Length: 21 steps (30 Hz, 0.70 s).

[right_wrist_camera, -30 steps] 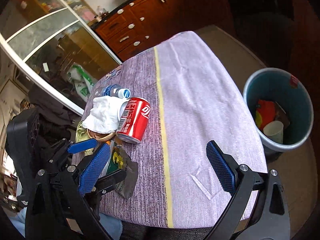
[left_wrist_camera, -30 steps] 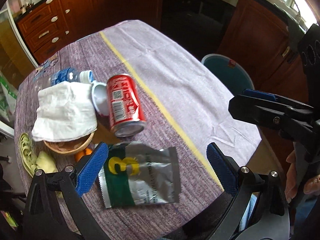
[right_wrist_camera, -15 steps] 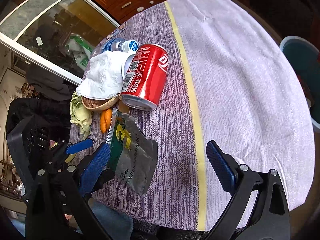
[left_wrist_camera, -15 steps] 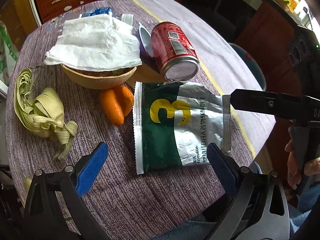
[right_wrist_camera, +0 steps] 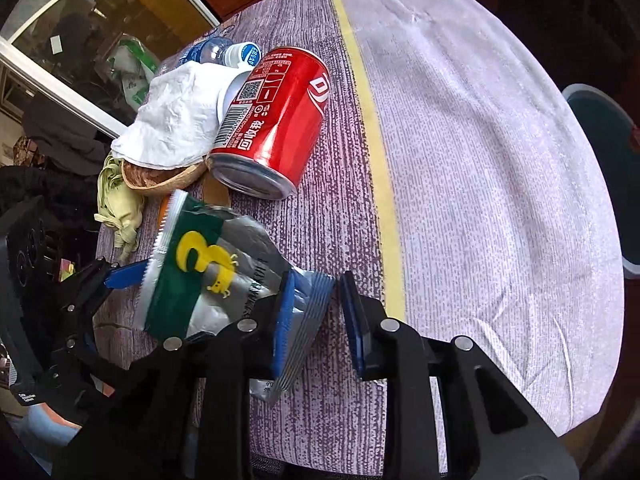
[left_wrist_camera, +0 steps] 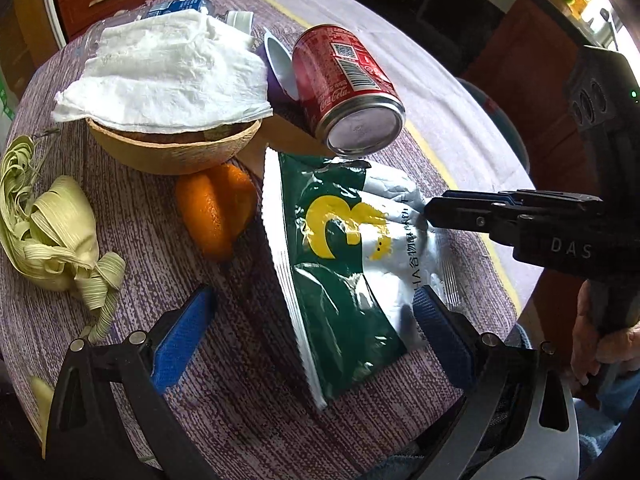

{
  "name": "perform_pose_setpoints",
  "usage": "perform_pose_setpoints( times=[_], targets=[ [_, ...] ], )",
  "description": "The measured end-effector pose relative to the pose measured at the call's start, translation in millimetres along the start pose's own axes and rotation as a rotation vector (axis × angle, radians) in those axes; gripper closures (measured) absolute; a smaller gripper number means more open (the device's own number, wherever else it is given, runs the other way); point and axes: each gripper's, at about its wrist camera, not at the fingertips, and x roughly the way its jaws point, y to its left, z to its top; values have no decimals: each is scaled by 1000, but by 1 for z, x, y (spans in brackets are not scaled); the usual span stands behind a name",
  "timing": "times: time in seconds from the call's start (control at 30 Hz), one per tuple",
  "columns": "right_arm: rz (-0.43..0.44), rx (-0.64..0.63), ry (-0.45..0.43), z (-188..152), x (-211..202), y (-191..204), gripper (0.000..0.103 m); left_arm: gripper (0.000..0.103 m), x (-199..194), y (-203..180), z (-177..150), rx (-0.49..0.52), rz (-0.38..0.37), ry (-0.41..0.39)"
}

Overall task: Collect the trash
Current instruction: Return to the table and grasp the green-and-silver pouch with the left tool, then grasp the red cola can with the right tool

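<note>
A green and silver snack wrapper (left_wrist_camera: 344, 256) with a yellow "3" lies at the table's near edge, also in the right wrist view (right_wrist_camera: 212, 276). My right gripper (right_wrist_camera: 316, 320) has its jaws partly closed around the wrapper's right edge, with a gap still showing between the pads; from the left wrist view its fingers (left_wrist_camera: 480, 212) look pressed together. My left gripper (left_wrist_camera: 312, 336) is open, its pads either side of the wrapper's near end. A red cola can (left_wrist_camera: 344, 88) lies on its side behind the wrapper.
A white napkin (left_wrist_camera: 164, 72) covers a coconut-shell bowl (left_wrist_camera: 172, 148). Orange peel (left_wrist_camera: 216, 208), pale leaf strips (left_wrist_camera: 52, 236), a plastic bottle (right_wrist_camera: 224, 52) and a purple cup (left_wrist_camera: 280, 68) lie around. A teal bin (right_wrist_camera: 600, 128) stands beyond the table's right edge.
My right gripper has come down onto the wrapper's right edge and narrowed its jaws. The wrapper's edge has lifted and crumpled. My left gripper has moved closer to the wrapper.
</note>
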Motion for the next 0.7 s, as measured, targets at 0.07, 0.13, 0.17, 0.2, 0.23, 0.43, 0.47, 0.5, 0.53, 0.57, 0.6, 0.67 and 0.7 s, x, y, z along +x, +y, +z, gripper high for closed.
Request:
perform_pose_setpoints(
  times=[0.07,0.13,0.17,0.2,0.23,0.43,0.47,0.5,0.53,0.57,0.6,0.67,0.7],
  targets=[
    [1,-2,-1,-1,0,-3,85,4,3,-5,2,16,18,-2],
    [17,3,-3,-1,-1,-6,85,4,6,-12,3,35,25,-7],
    [25,6,-4,-1,-1,-8,85,4,7,-16,4,44,14,-11],
    [35,11,-3,-1,-1,-10,85,7,7,-23,3,53,-7,-16],
    [45,16,-5,-1,-2,-11,85,21,7,-30,1,68,-20,-25],
    [113,62,-5,-2,-3,-19,79,79,4,-53,-1,102,-95,-18],
    [124,64,-6,-2,-3,-18,76,85,2,-55,-2,102,-96,-23],
    [135,68,-6,-2,-3,-17,71,100,1,-59,-3,107,-110,-23],
    [145,71,-2,-2,-3,-16,66,100,-1,-64,-4,106,-112,-25],
    [149,75,4,-2,-4,-15,64,100,-4,-67,-3,108,-88,-38],
    [154,81,7,-1,-6,-15,58,100,-7,-72,-8,108,-74,-50],
    [158,87,-10,0,-14,-15,48,100,-21,-60,-3,93,-82,-75],
    [159,91,-21,2,-19,-14,43,100,-30,-56,1,85,-84,-97]
  ],
)
